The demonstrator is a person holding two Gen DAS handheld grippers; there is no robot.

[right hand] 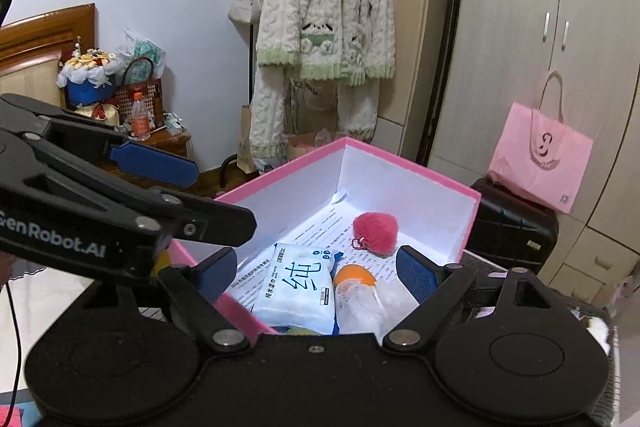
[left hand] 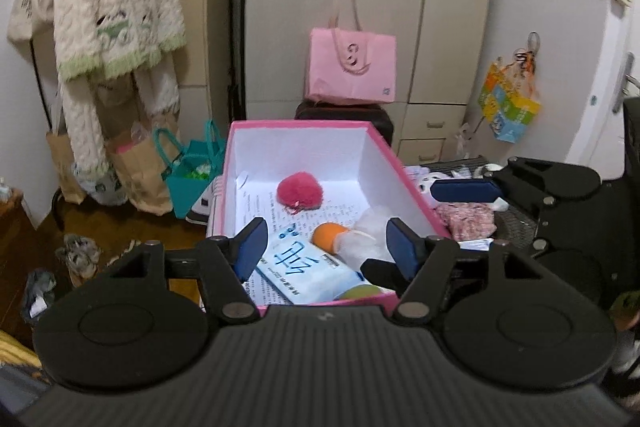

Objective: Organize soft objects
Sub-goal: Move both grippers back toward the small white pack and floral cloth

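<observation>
A pink box [left hand: 228,163] with a white inside holds a red fluffy pom-pom [left hand: 300,190], a blue-and-white wipes pack [left hand: 308,269], an orange ball [left hand: 330,235] and a clear soft bag [left hand: 366,233]. My left gripper [left hand: 326,247] is open and empty over the box's near end. In the right wrist view the same box [right hand: 472,203] shows the pom-pom [right hand: 376,227], wipes pack [right hand: 300,287], orange ball [right hand: 354,277] and clear bag [right hand: 368,307]. My right gripper [right hand: 316,277] is open and empty above the box. A pink floral cloth [left hand: 466,221] lies right of the box.
The left gripper [right hand: 154,163] reaches in from the left in the right wrist view; the right gripper [left hand: 468,190] shows at the right in the left wrist view. A pink tote [left hand: 352,67] sits on a dark suitcase [right hand: 512,227]. A knitted cardigan [right hand: 324,23] hangs on a rack. Paper bags [left hand: 140,171] stand on the floor.
</observation>
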